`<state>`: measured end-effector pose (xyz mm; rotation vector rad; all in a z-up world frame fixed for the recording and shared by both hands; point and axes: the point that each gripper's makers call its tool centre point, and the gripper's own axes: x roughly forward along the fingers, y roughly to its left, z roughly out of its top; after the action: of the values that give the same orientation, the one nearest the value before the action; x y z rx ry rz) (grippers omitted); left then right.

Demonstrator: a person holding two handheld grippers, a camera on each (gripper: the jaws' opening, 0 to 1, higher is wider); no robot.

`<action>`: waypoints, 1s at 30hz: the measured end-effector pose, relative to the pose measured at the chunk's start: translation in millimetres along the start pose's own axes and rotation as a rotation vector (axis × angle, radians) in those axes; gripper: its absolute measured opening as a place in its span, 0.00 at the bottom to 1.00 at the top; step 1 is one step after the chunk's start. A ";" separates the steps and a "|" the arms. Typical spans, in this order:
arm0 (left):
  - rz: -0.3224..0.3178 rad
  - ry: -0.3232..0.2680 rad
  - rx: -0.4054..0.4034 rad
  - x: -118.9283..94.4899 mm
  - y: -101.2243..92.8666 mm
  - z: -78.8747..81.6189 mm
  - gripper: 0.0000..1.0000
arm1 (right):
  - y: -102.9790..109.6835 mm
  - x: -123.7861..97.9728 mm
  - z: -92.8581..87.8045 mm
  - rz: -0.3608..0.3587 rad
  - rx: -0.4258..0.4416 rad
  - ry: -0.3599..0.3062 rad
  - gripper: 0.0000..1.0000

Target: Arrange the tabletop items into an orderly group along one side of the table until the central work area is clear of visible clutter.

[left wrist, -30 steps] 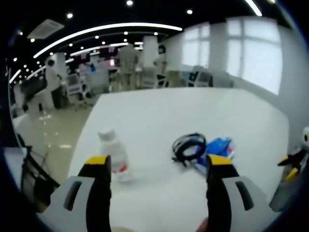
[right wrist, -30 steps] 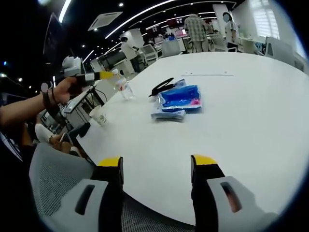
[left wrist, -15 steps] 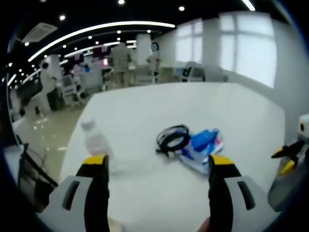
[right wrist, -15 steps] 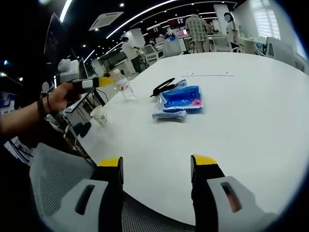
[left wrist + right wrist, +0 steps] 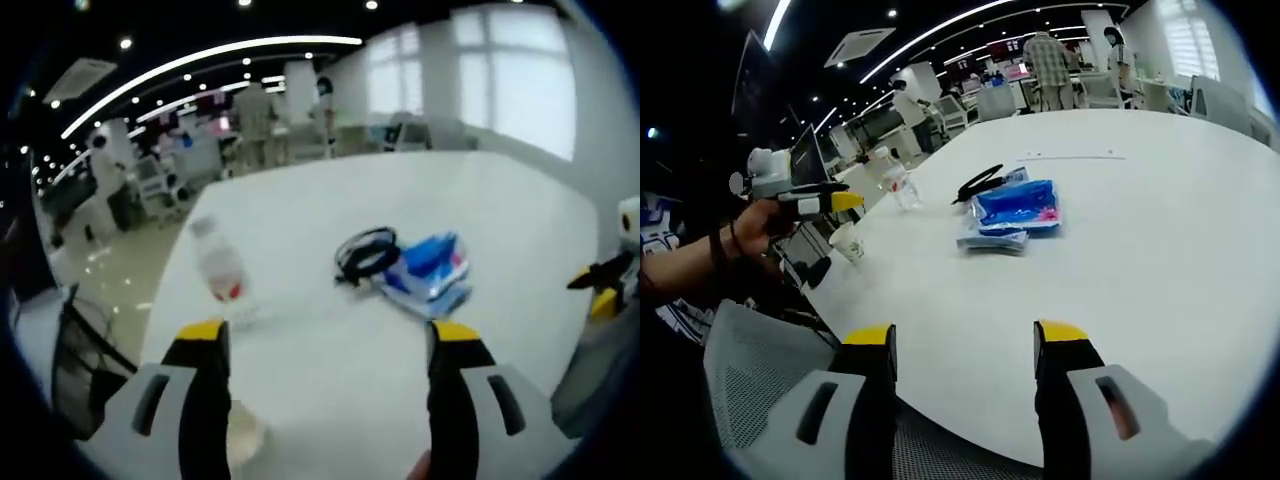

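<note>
While the right gripper view is showing the left tool (image 5: pixel 825 202) hovering off the desk (image 5: pixel 1160 230) edge beside a paper cup (image 5: pixel 847 240), both spread tools are holding nothing, the bottle (image 5: pixel 222 272), black cable (image 5: pixel 364 252) and blue packets (image 5: pixel 430 278) sitting mid-desk with bare surface around.

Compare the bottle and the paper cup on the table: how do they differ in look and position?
The bottle is clear, capped and taller; the cup is pale, open-topped and shorter. The bottle stands further in on the table; the cup sits nearer the edge. Both stand upright.
</note>
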<state>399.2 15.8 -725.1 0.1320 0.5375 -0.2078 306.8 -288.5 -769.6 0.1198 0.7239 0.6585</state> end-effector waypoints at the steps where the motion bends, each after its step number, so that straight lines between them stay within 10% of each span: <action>1: 0.007 0.006 0.001 -1.8 2.8 -3.2 0.75 | 0.0 0.0 -0.1 0.000 0.000 0.001 0.55; 19: 0.113 0.240 -0.060 -8.7 24.4 -83.0 0.61 | 0.3 0.2 -1.2 0.000 0.006 0.005 0.53; 30: 0.133 0.293 -0.082 7.3 33.9 -100.7 0.28 | -1.4 -0.7 1.1 -0.003 0.022 -0.008 0.50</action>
<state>363.5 65.5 -812.3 0.1182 0.8245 -0.0352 307.8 -289.9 -768.8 0.1414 0.7235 0.6476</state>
